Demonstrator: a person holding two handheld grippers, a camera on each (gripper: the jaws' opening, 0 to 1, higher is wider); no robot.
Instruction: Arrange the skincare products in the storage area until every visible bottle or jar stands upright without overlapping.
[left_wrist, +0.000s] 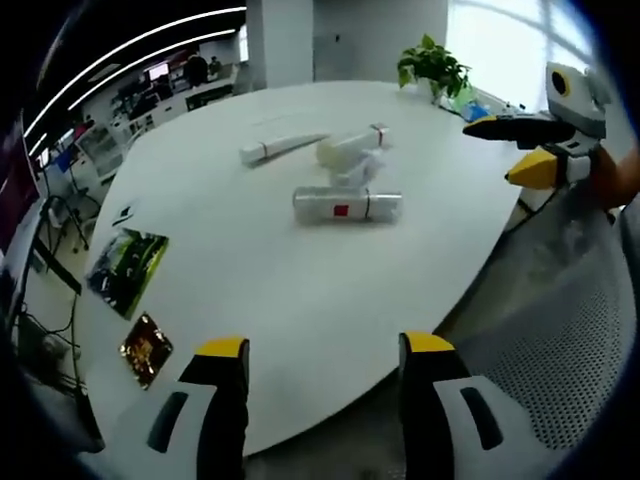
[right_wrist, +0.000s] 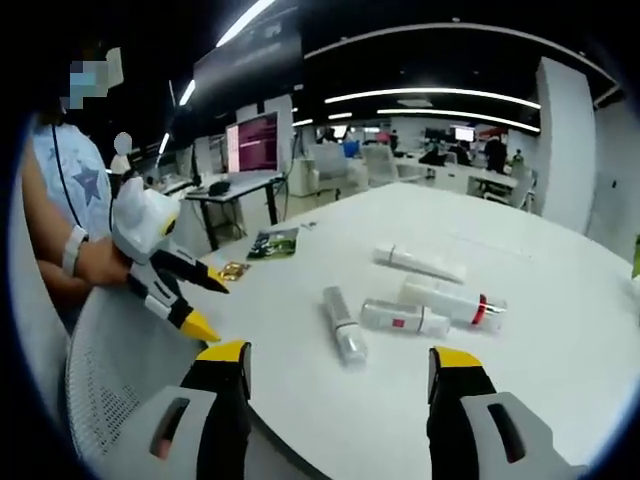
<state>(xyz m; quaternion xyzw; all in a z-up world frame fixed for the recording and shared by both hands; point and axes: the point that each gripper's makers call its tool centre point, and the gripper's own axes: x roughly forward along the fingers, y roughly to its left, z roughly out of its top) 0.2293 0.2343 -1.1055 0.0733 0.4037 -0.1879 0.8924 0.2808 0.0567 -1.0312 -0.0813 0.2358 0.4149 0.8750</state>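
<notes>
Several skincare products lie on their sides near the middle of the white table (left_wrist: 250, 290). In the left gripper view I see a silver bottle with a red label (left_wrist: 347, 205), a white bottle with a red band (left_wrist: 352, 147), a long white tube (left_wrist: 282, 147) and a small piece (left_wrist: 362, 172) between them. The right gripper view shows a silver tube (right_wrist: 342, 323), a red-label bottle (right_wrist: 405, 318), a red-band bottle (right_wrist: 455, 300) and a white tube (right_wrist: 420, 263). My left gripper (left_wrist: 325, 345) (right_wrist: 208, 305) is open and empty at the table's edge. My right gripper (right_wrist: 338, 355) (left_wrist: 512, 148) is open and empty too, off the table's side.
A potted plant (left_wrist: 432, 65) stands at the far edge. A green leaflet (left_wrist: 128, 268) and a dark shiny packet (left_wrist: 147, 348) lie at the table's left. A mesh chair (left_wrist: 560, 340) is beside the table. Desks and monitors (right_wrist: 255, 140) fill the room behind.
</notes>
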